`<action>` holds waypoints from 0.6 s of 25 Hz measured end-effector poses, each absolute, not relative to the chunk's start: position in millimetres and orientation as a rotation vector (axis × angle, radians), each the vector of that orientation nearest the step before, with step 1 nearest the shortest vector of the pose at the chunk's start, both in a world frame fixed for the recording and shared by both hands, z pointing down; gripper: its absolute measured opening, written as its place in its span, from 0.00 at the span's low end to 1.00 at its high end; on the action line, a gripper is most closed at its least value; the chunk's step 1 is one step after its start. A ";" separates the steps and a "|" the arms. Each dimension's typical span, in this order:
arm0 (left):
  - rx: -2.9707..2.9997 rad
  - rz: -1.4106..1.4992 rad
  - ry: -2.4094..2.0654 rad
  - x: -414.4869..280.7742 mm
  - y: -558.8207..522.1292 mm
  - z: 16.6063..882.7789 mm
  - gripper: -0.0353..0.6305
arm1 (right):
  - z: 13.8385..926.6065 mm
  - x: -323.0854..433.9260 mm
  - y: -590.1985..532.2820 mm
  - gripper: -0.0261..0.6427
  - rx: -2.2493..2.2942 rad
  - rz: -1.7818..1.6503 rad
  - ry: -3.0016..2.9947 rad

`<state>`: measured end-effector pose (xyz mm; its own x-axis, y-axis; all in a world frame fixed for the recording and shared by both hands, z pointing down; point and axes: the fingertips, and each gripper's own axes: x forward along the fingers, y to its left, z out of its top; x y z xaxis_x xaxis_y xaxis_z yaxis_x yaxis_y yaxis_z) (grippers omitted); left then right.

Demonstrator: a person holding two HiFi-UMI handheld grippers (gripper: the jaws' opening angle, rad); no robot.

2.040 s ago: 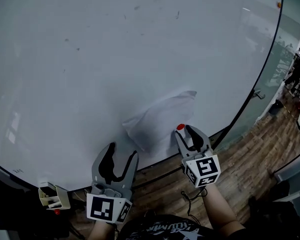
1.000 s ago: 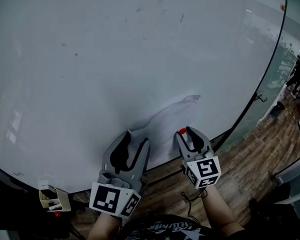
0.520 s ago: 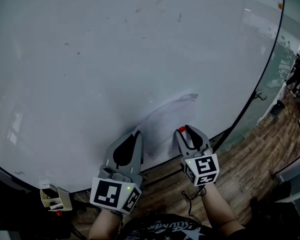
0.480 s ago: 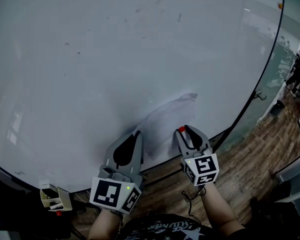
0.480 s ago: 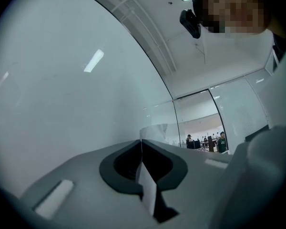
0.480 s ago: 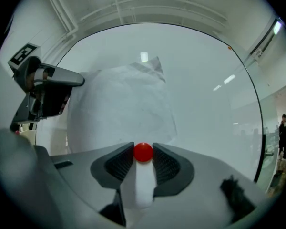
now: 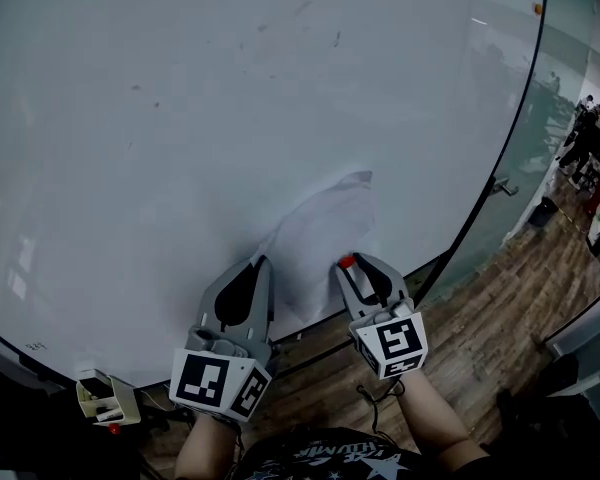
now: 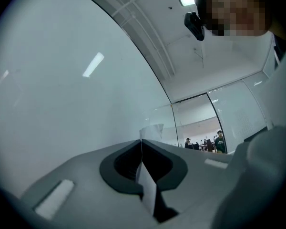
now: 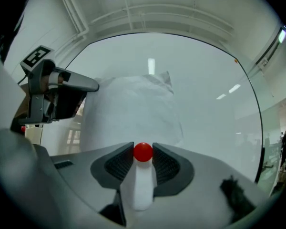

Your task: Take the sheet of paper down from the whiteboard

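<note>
A white sheet of paper [image 7: 320, 233] hangs on the whiteboard [image 7: 180, 118], low and right of centre, its top corner curling. My left gripper [image 7: 263, 261] is shut on the sheet's lower left corner; in the left gripper view a strip of paper [image 8: 148, 190] runs between the closed jaws. My right gripper [image 7: 352, 265] sits at the sheet's lower right edge. Its jaws have just been closing, and they grip a red-headed white magnet [image 9: 143, 152] between the tips. In the right gripper view the paper [image 9: 128, 113] stands just beyond that magnet, with the left gripper [image 9: 93, 86] at its left edge.
A small tray with markers [image 7: 108, 398] hangs below the board at the lower left. A glass wall with a door handle [image 7: 500, 188] borders the board on the right. Wooden floor [image 7: 500, 298] lies below, and people stand far off at the right [image 7: 590, 138].
My left gripper moved up to the paper's lower left corner and shut on it. The right gripper drew slightly back from the board with the red magnet.
</note>
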<state>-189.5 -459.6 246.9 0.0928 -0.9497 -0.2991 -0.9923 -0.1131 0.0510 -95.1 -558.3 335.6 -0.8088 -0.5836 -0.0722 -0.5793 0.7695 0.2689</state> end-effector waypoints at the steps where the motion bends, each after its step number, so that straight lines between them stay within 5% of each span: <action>1: -2.193 0.391 1.973 -188.5 -457.2 246.4 0.07 | 335.1 -91.3 -554.5 0.24 0.968 -0.441 -2.943; 15: -2.195 0.333 1.983 -143.8 -404.9 256.2 0.07 | 337.7 -4.5 -504.3 0.24 1.073 -0.392 -2.924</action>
<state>-143.8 -404.9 256.2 0.0936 -0.9575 -0.2728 -0.9941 -0.1049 0.0270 -4.5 -504.3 337.7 -0.7664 -0.6370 -0.0833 -0.6364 0.7351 0.2336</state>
